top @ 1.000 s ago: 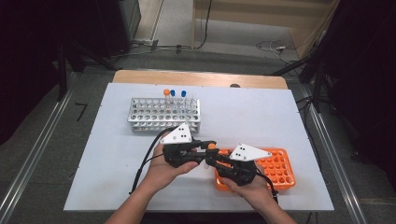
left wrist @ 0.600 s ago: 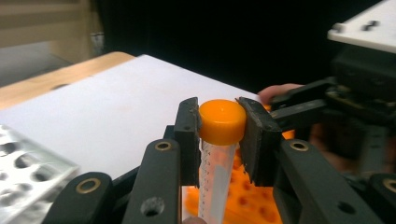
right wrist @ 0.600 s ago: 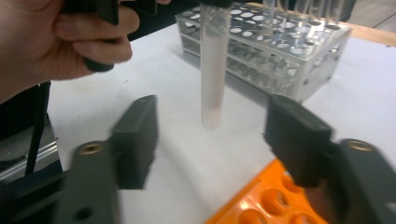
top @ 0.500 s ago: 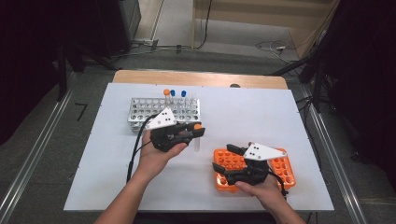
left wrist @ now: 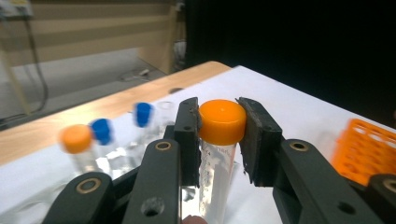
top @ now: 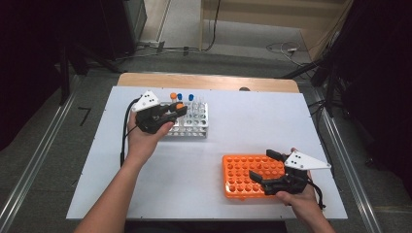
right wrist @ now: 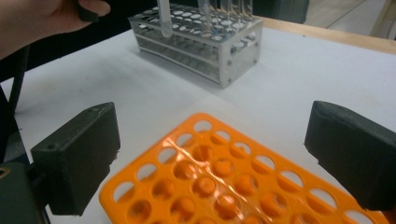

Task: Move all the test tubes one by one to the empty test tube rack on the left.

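- The left gripper (left wrist: 219, 154) is gripping an orange-capped tube (left wrist: 222, 122) by its cap, the fingers (left wrist: 187, 135) pressing on either side.
- Beyond those fingers, the metal rack (top: 193, 124) is carrying blue-capped tubes (left wrist: 143, 113) and another orange-capped one (left wrist: 76, 138).
- The right gripper (right wrist: 212, 158) has just been opening; nothing is sitting between its fingers (right wrist: 77, 156), the orange rack (right wrist: 233, 182) lying beneath.
- The white bench (top: 252, 121) is carrying both racks; grey floor is lying beyond.

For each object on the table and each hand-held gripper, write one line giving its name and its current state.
Left hand-held gripper: shut on orange-capped tube.
Orange-capped tube: capped, upright, held above clear rack.
Right hand-held gripper: jaws just opened, nothing between.
Orange rack: flat, holes empty.
Clear rack: holds three capped tubes.
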{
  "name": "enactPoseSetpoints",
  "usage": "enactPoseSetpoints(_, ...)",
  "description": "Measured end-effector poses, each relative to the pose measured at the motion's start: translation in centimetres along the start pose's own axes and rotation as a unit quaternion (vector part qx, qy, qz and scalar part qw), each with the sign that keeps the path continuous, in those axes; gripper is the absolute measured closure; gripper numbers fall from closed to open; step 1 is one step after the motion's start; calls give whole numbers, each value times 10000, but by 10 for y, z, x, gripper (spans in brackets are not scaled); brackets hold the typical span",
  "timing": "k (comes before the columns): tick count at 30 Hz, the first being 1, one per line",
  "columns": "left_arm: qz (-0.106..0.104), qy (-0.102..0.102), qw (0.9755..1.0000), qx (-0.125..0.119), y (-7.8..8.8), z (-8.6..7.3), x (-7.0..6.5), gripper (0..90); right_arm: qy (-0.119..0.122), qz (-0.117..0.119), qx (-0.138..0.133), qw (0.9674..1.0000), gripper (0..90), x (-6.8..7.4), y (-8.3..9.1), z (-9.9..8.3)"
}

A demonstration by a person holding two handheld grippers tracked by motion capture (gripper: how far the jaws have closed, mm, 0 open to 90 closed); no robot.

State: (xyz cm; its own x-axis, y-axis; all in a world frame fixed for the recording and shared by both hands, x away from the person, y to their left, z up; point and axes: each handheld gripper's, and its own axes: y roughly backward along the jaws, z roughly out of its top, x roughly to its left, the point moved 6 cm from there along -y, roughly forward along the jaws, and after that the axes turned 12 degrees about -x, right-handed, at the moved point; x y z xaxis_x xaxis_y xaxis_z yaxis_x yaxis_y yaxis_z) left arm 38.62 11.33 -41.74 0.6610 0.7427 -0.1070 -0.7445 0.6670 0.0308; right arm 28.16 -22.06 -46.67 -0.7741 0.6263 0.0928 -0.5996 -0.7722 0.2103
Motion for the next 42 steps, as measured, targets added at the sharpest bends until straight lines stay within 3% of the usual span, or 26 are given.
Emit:
enactPoseSetpoints(10,654,1,9978,-148,-4,11,45,710,-72,-258,109,9996,19,-20,33,-19)
enactPoseSetpoints(19,1131,-15,9932,-287,-17,17,75,710,-48,-251,104,9996,20,-22,31,-21)
enactPoseSetpoints(22,1218,80,9920,-331,-23,15,83,710,-32,-240,116,9996,20,-22,31,-23)
enactPoseSetpoints(25,1270,185,9911,-350,-28,11,88,710,-77,-259,105,9996,21,-23,32,-23)
enactPoseSetpoints(31,1337,165,9906,-235,-34,0,91,710,-105,-271,106,9995,21,-25,32,-24)
enactPoseSetpoints(35,1351,251,9903,-187,-33,-7,92,709,-102,-274,114,9995,21,-25,32,-25)
enactPoseSetpoints(42,1327,226,9909,-51,-32,-18,92,708,-112,-263,133,9995,21,-24,30,-26)
